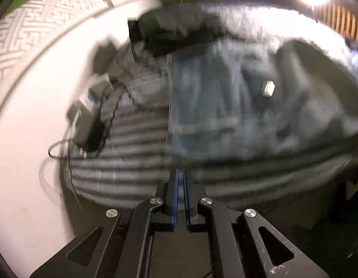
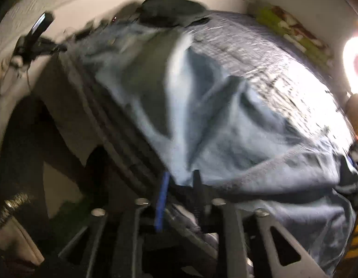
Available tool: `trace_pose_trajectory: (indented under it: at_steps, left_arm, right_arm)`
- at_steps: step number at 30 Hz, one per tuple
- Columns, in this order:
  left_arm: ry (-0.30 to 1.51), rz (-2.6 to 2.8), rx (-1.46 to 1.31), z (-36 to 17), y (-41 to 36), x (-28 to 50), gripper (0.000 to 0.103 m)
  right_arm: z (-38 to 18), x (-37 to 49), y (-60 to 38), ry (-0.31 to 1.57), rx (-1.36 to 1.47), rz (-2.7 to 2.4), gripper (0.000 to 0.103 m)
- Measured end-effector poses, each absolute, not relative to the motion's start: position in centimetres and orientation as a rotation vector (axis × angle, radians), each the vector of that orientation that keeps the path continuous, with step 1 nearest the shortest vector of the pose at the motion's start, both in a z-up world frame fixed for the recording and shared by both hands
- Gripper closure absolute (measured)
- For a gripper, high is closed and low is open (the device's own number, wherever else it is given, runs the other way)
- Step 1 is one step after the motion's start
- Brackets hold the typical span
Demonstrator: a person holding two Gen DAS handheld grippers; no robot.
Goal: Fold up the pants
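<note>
Pale blue denim pants [image 1: 225,97] lie rumpled on a striped bed cover [image 1: 132,173], with a small metal tag [image 1: 268,88] showing on them. My left gripper [image 1: 180,180] hovers over the cover's near stripes, just short of the pants' edge; its blue pads [image 1: 175,199] are shut, with nothing seen between them. In the right wrist view the same pants [image 2: 236,120] spread in folds across the bed. My right gripper [image 2: 180,183] sits at their near edge with its jaws apart. The blue pad [image 2: 162,199] stands clear of the cloth. Both views are blurred.
A dark garment [image 1: 169,32] [image 2: 169,11] lies bunched at the far side of the bed. A grey device with black cables [image 1: 93,108] rests at the cover's left edge. A phone on a stand [image 2: 38,31] is at the far left. A glaring lamp [image 2: 354,62] shines on the right.
</note>
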State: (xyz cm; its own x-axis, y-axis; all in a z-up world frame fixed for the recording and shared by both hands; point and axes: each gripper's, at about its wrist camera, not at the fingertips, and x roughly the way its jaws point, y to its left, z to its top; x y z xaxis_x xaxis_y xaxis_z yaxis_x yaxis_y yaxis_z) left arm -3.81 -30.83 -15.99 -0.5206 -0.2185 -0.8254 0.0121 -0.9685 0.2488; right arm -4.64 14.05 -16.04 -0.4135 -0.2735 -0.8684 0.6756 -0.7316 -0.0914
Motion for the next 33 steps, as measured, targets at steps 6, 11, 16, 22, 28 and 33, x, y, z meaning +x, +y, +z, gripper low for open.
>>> trace_pose_trajectory:
  at_steps: [6,11,16,22,28,33]
  left_arm:
    - [-0.389,-2.820,1.362,-11.4,-23.8,-7.2,0.098]
    - [-0.466,-2.964,1.367,-11.1,-16.2,-10.8,0.095]
    - [-0.432,-3.085,1.440,-12.6,-8.1,-13.7,0.095]
    - [-0.389,-3.209,1.529,-13.8,0.9,-15.3,0.095]
    - [-0.439,-3.259,1.640,-15.7,7.5,-16.1,0.092]
    - [-0.504,-3.234,1.736,-18.3,9.7,-15.2,0.092]
  right_arm:
    - [-13.7,-6.3,20.6,0.347,1.256,-2.384,0.069]
    - [-13.5,-7.8,29.7,0.104,1.371,-2.591,0.061]
    - [-13.2,-10.3,39.1,-0.162,1.460,-2.721,0.061]
    - [-11.7,-16.0,43.7,-0.373,1.437,-2.753,0.053]
    - [-11.7,-23.9,40.7,-0.376,1.482,-2.656,0.049]
    - [-14.0,-31.8,37.5,-0.351,1.608,-2.588,0.044]
